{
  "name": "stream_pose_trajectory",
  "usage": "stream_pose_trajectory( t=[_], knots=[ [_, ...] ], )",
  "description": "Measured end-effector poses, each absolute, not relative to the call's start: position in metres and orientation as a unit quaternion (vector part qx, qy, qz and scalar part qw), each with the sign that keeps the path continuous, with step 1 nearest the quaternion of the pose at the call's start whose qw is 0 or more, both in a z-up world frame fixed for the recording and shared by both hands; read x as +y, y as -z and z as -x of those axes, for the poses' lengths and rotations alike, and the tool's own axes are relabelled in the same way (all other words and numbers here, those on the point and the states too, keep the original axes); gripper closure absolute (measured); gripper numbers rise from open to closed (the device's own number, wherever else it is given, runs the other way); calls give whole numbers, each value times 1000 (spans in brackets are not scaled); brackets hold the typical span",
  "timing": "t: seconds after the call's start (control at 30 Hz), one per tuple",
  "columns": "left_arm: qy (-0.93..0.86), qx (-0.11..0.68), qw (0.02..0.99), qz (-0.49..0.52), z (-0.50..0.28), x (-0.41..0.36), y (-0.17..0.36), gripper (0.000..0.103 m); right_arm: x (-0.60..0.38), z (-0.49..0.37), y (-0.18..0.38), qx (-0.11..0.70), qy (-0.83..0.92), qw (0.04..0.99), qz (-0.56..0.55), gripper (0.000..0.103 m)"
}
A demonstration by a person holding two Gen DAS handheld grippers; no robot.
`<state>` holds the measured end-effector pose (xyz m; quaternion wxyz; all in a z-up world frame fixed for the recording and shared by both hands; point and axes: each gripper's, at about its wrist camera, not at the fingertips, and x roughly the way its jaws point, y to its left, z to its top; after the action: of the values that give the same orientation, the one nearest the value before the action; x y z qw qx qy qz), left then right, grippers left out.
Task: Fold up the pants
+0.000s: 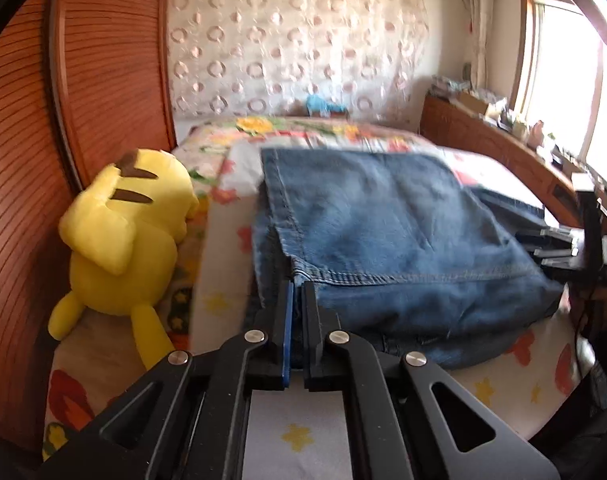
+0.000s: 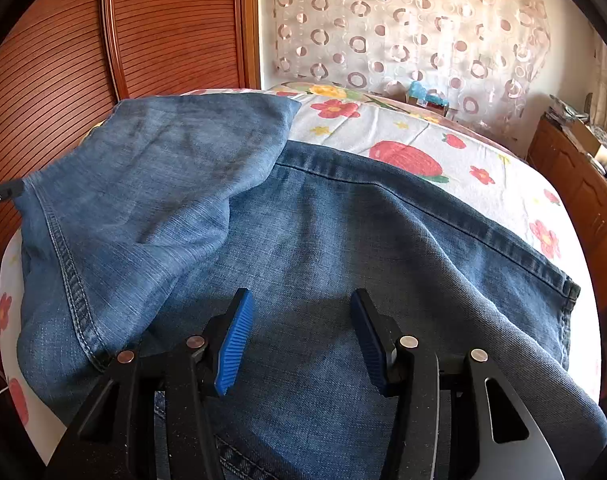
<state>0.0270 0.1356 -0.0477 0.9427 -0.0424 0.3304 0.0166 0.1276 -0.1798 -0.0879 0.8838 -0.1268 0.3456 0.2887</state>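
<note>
Jeans of faded blue denim (image 2: 343, 240) lie part-folded on the flowered bedsheet (image 2: 443, 140): my left gripper (image 1: 297, 292) pinches a hem, my right gripper (image 2: 301, 312) hovers agape, folds remaining.

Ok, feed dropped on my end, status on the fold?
Left tool shut on jeans hem. Right tool open over the denim, gripping nothing. Jeans partly folded on bed. Yellow plush toy alongside, clear of the fold.
</note>
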Motion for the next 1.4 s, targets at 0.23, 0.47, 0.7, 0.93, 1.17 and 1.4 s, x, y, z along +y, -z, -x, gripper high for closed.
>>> stream_pose_trajectory(
  t=[0.23,0.47,0.7,0.93,1.17,1.4],
  knots=[
    [-25,347,936,47,-25,141,54,99,-180,-127,89,345,-288,884,127,50],
    [-28,339,940,39,-27,130,45,84,-180,-128,89,345,-288,884,126,50],
    [5,323,945,51,-28,124,37,52,-180,-127,89,344,-288,885,126,50],
    [26,325,944,49,-39,102,41,21,-180,-127,90,344,-288,885,126,50],
    [39,335,940,43,-50,75,47,21,-181,-127,90,343,-288,885,126,50],
    [57,340,938,37,-57,51,50,21,-181,-127,91,343,-288,885,125,50]
  ],
)
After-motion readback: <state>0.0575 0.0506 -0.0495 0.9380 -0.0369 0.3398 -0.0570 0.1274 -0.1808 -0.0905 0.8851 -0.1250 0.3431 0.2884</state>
